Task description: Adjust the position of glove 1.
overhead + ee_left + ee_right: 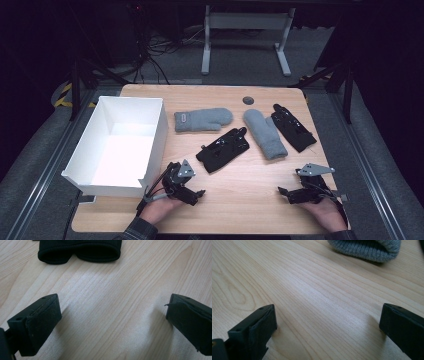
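Note:
Two grey mittens and two black gloves lie on the wooden table (245,175). One grey mitten (202,119) lies crosswise at the middle, the other grey mitten (265,133) slants to its right. A black glove (223,148) lies in the middle, another black glove (292,127) at the right. My left gripper (192,192) rests low near the front edge, open and empty; its view shows the black glove's cuff (80,251) ahead. My right gripper (287,194) stands open at the front right, with the grey mitten's cuff (367,248) ahead of it.
An empty white box (120,145) stands at the table's left, its near corner close to my left gripper. A small dark round disc (248,100) sits at the table's back edge. Table legs and cables stand on the floor beyond.

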The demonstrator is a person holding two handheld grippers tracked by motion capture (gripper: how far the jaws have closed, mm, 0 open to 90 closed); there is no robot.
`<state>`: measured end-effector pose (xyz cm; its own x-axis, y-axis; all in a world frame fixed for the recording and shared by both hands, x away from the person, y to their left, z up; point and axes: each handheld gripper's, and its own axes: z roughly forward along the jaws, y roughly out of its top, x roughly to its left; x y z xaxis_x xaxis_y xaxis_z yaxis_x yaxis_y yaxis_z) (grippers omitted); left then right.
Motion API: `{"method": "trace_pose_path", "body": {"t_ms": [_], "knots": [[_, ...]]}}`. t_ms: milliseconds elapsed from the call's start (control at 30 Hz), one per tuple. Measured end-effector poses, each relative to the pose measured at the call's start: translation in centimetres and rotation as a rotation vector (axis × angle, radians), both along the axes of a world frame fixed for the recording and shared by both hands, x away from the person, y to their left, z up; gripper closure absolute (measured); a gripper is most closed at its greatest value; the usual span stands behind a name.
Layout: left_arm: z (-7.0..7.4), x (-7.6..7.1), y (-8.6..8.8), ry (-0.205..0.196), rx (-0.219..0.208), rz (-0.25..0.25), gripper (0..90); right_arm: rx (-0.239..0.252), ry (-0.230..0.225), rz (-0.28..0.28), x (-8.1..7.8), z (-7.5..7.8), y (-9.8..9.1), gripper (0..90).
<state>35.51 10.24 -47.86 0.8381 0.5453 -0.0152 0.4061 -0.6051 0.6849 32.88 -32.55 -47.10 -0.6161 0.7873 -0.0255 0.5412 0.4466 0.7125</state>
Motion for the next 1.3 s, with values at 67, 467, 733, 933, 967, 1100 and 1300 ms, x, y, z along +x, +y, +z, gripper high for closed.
{"method": "trace_pose_path", "body": {"t_ms": [67,467,733,933,967,1100,1300], "knots": [[0.0,0.0,0.0,0.001,-0.005,0.003,0.2,0.000,0.001,0.001,-0.1,0.0,0.0,1.5],[0.0,0.0,-0.1,0.002,-0.004,0.002,0.1,-0.001,0.020,0.000,0.2,1.7,-0.4,21.4],[0.0,0.0,-0.1,0.004,-0.004,0.002,0.1,0.051,-0.027,0.008,1.6,3.8,-0.9,53.7],[0.0,0.0,-0.1,0.004,-0.004,0.003,0.1,0.083,-0.066,0.021,3.3,5.4,-1.0,88.1],[0.0,0.0,-0.1,0.004,-0.004,0.003,0.1,0.094,-0.072,0.021,3.8,5.6,-0.9,89.9],[0.0,0.0,-0.1,0.005,-0.004,0.003,0.1,0.109,-0.065,0.021,5.5,6.0,-0.5,90.0],[0.0,0.0,-0.1,0.004,-0.003,0.003,0.2,0.114,-0.062,0.024,7.8,6.3,0.3,90.0]]}}
